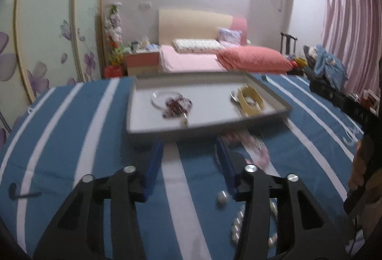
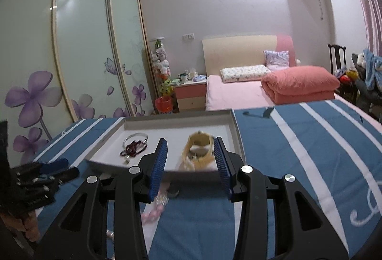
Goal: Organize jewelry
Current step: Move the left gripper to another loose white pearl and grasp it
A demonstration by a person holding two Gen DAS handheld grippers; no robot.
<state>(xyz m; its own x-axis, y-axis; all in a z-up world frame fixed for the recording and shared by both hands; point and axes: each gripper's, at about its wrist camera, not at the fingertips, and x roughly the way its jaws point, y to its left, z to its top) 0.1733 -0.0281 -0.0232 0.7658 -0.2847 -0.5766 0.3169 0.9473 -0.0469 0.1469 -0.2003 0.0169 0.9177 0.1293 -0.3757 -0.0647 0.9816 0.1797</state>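
Note:
A shallow grey tray lies on the blue-and-white striped cloth; it also shows in the right wrist view. In it lie a silver bangle with a dark red bead strand, and a yellow watch, also in the right wrist view. A pink bracelet lies just in front of the tray, and white pearls lie under my left gripper. My left gripper is open and empty before the tray. My right gripper is open, its tips over the tray around the watch.
The left gripper shows at the left in the right wrist view. A pink bed, a nightstand and a wardrobe stand beyond the table. Dark clips lie on the cloth.

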